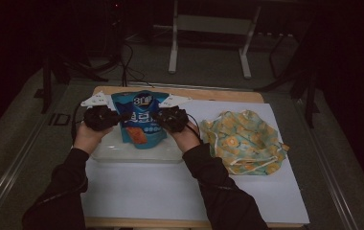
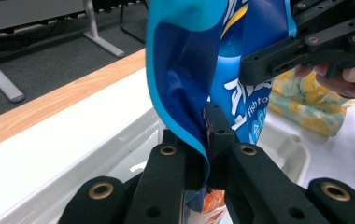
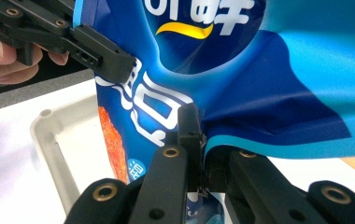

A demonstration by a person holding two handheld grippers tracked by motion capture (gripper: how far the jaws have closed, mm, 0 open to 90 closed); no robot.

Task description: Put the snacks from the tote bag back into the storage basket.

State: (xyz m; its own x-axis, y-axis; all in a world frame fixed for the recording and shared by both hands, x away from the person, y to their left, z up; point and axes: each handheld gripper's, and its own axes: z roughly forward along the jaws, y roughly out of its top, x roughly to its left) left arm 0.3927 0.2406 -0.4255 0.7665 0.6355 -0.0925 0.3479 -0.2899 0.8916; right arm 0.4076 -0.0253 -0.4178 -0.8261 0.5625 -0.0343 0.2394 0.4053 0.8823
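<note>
A blue snack bag (image 1: 142, 120) with white lettering and an orange picture hangs upright over a clear plastic tray (image 1: 118, 152). My left gripper (image 1: 119, 117) pinches the bag's left edge and my right gripper (image 1: 155, 116) pinches its right edge, so the bag is stretched between them. In the left gripper view the jaws are shut on a fold of the bag (image 2: 185, 93) at the left gripper (image 2: 203, 144). The right gripper view shows the right gripper (image 3: 199, 144) clamped on the bag (image 3: 241, 79), with the other gripper's jaw (image 3: 96, 46) at upper left.
A yellow and teal patterned cloth bag (image 1: 244, 140) lies crumpled on the white mat (image 1: 170, 191) to the right of the tray. The wooden table edge (image 1: 218, 95) runs along the back. Metal table legs (image 1: 173, 43) stand on the floor beyond.
</note>
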